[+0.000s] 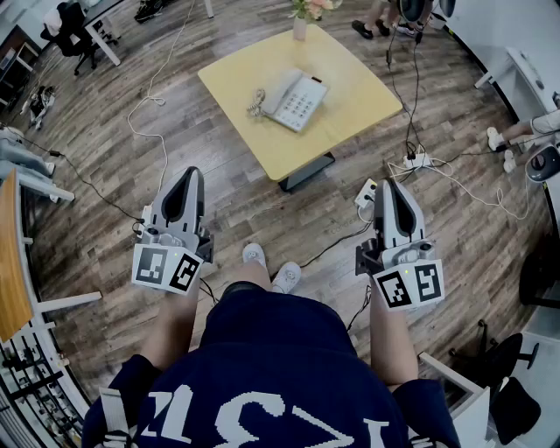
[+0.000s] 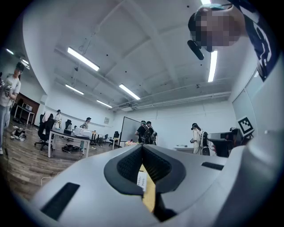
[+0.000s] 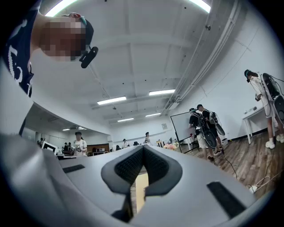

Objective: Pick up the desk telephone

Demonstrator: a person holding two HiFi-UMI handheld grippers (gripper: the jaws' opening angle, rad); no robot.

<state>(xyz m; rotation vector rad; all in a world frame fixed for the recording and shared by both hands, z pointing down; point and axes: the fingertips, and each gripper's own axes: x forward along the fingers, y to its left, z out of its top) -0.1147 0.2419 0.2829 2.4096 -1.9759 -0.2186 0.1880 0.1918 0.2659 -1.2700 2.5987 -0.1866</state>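
A white desk telephone (image 1: 293,99) with a coiled cord lies on a small yellow table (image 1: 350,105) ahead of me in the head view. My left gripper (image 1: 188,178) is held level over the wooden floor, well short of the table, jaws shut and empty. Level with it on the other side, my right gripper (image 1: 391,190) is also shut with nothing in it. In the left gripper view a sliver of the telephone (image 2: 141,180) and yellow table (image 2: 150,195) shows below the closed jaws (image 2: 142,148). The right gripper view shows its closed jaws (image 3: 143,150) with a strip of the yellow table (image 3: 141,193) beneath.
A vase of flowers (image 1: 302,19) stands at the table's far edge. Cables and a power strip (image 1: 414,160) lie on the floor right of the table. A wooden desk edge (image 1: 10,262) is at my left. Several people (image 2: 144,132) stand far across the room.
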